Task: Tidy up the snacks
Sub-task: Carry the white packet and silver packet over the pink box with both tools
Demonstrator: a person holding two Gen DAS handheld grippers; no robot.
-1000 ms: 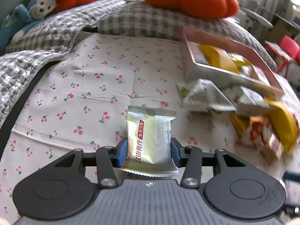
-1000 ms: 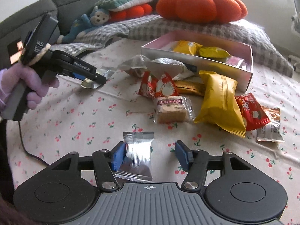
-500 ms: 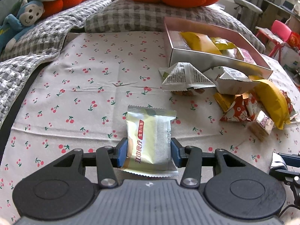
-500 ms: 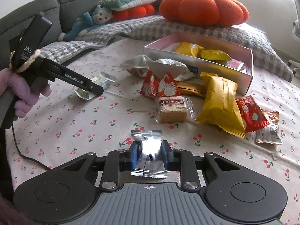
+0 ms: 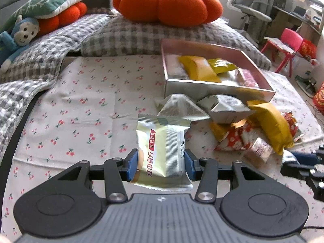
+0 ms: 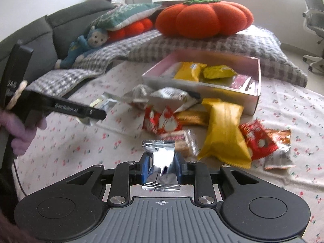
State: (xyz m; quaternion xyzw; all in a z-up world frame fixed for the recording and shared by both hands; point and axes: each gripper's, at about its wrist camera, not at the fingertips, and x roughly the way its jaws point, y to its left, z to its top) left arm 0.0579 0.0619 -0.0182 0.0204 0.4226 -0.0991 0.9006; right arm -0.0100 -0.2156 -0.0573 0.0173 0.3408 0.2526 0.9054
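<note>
Two packets pinched tight, the pale snack packet (image 5: 162, 151) in the left gripper (image 5: 161, 164) and the silver packet (image 6: 161, 167) in the right gripper (image 6: 162, 169), both pointing long-ways ahead, with the pink box (image 5: 220, 90) ahead and rightward of the left fingers, nearer those.

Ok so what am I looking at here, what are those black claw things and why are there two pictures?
Those are two hand-held grippers, each with a camera looking along its fingers, so each picture is one gripper's view. The left gripper pinches a pale cream snack packet with red lettering. The right gripper pinches a small shiny silver packet. Loose snacks lie on the cherry-print cloth, beside a shallow pink-rimmed box already holding several packets.
</note>
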